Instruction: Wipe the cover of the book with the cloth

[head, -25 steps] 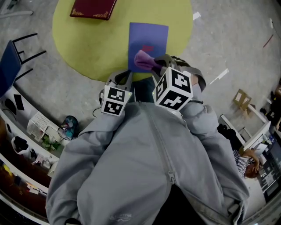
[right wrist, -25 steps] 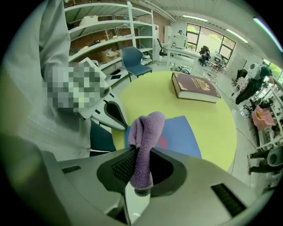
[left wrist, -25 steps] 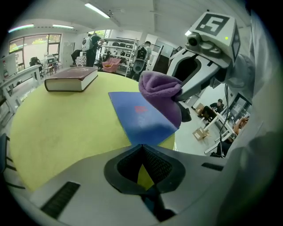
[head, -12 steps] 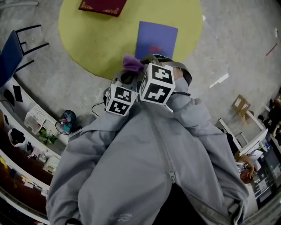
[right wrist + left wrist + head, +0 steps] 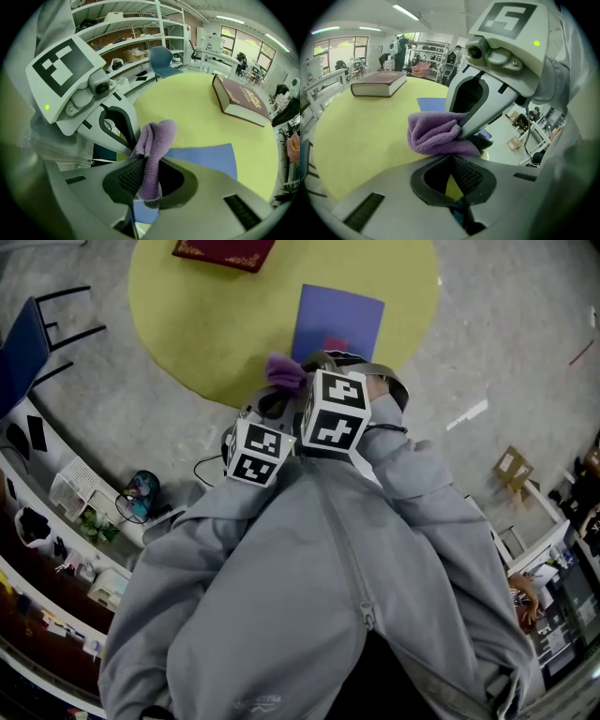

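1. Firmly pinched, the cloth (image 5: 152,140) stands between the jaws of the right hand-held gripper (image 5: 150,161), which are closed on its lower folds. It is a soft purple terry, bunched into a rounded wad that sticks up past the tips.
2. Just beside it, the left hand-held gripper (image 5: 451,157) has its jaws together with nothing between them. One ribbed black pad shows in its grey plastic frame, and the cloth sits just beyond its tips.
3. Both hand-held grippers are drawn in close to the person's chest, side by side, with the right one angled across the front of the left. The sleeves of a grey zipped jacket (image 5: 309,596) run down to them.
4. The cloth hangs over the near edge of the bench (image 5: 206,324), a round top in matt yellow. Whether it touches the top cannot be told.
5. The blue book (image 5: 339,322) lies flat and thin on the bench, just past the cloth, with a small red mark on its cover.
6. Well apart, at the far side, lies a thick red book (image 5: 243,101) with gilt trim.
7. Around the bench are a grey speckled floor (image 5: 506,324), a blue chair (image 5: 161,58) and white shelves (image 5: 126,28) along the wall.
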`<state>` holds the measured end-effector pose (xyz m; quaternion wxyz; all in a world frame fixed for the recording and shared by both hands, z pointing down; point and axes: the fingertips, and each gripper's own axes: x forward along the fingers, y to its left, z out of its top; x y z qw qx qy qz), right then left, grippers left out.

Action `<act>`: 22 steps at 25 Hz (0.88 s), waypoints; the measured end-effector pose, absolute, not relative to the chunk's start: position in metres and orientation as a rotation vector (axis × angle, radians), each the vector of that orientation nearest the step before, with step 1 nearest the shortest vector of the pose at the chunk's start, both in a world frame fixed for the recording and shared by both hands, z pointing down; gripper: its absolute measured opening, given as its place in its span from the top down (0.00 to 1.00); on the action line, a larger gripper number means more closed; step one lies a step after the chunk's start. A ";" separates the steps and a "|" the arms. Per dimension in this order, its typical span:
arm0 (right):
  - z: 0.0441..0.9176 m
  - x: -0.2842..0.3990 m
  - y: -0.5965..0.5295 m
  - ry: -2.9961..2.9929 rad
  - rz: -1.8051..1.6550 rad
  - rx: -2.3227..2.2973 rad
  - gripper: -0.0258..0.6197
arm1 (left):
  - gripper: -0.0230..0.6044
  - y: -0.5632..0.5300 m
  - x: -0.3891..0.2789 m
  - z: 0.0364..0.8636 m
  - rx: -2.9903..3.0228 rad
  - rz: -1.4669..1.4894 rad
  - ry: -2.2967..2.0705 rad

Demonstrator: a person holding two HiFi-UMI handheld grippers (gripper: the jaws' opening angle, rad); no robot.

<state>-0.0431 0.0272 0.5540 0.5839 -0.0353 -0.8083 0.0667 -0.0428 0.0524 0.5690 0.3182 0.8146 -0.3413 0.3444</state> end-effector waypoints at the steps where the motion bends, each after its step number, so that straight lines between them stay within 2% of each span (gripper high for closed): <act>1: 0.554 -0.041 0.028 -1.882 0.152 -0.079 0.83 | 0.94 0.052 -0.043 0.569 2.141 0.905 -0.900; 22: 0.558 0.060 0.048 -1.774 0.235 0.049 0.83 | 0.94 0.055 -0.040 0.568 2.142 0.937 -0.890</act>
